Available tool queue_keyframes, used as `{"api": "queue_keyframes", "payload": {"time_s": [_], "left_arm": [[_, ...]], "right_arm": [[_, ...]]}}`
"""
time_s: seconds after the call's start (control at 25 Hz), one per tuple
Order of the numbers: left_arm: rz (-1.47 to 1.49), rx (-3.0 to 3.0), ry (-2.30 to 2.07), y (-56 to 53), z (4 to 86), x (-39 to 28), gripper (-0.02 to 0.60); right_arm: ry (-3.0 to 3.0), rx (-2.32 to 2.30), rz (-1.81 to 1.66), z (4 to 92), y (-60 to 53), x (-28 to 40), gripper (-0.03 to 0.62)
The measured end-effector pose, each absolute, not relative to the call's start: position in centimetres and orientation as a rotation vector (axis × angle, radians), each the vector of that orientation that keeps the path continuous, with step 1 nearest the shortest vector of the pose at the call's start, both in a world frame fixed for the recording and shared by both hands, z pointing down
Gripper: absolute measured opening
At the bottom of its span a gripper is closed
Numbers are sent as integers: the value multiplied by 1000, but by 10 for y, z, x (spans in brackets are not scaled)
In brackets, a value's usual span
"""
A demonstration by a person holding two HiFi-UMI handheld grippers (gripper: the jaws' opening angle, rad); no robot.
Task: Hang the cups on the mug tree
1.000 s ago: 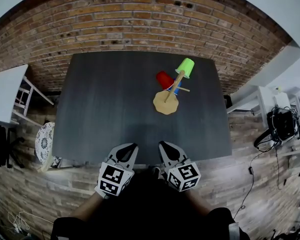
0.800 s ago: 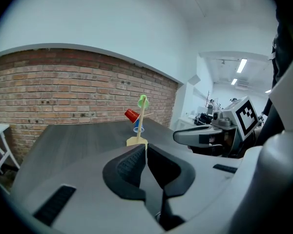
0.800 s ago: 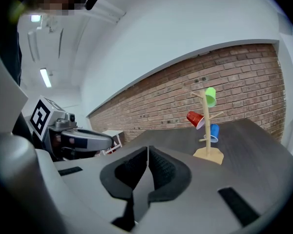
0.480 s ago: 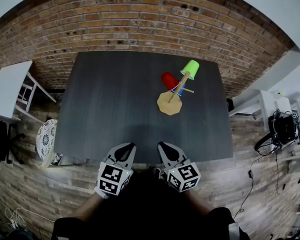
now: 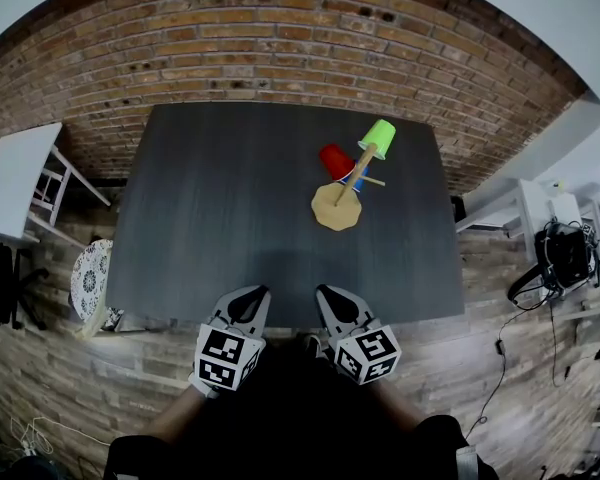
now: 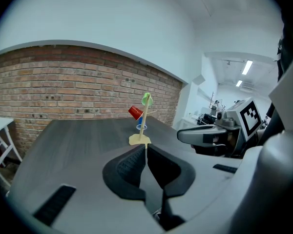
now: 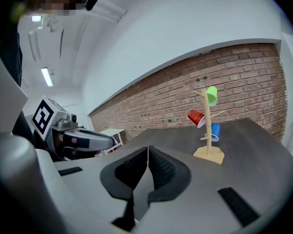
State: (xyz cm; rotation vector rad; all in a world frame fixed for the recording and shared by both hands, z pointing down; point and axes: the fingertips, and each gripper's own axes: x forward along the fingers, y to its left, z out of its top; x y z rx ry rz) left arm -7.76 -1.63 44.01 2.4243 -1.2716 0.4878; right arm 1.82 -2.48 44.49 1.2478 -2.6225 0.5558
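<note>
Cups [image 5: 333, 159]: all judged hung on the mug tree [image 5: 336, 208].
Left gripper [image 5: 252, 296], right gripper [image 5: 330, 294]: jaws together, empty, to be kept well apart from it.

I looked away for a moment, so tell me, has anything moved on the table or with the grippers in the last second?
Nothing visibly changed. The left gripper and right gripper stay shut and empty at the table's near edge. The red cup, green cup and blue cup hang on the mug tree as before.
</note>
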Motion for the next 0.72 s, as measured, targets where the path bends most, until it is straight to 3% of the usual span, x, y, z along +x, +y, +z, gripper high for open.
{"api": "queue_keyframes", "payload": {"time_s": [0.72], "left_arm": [[512,2387,-1268,-33,452,-79,25]], "right_arm": [[-2613,1219,614,455,-41,14,38]]}}
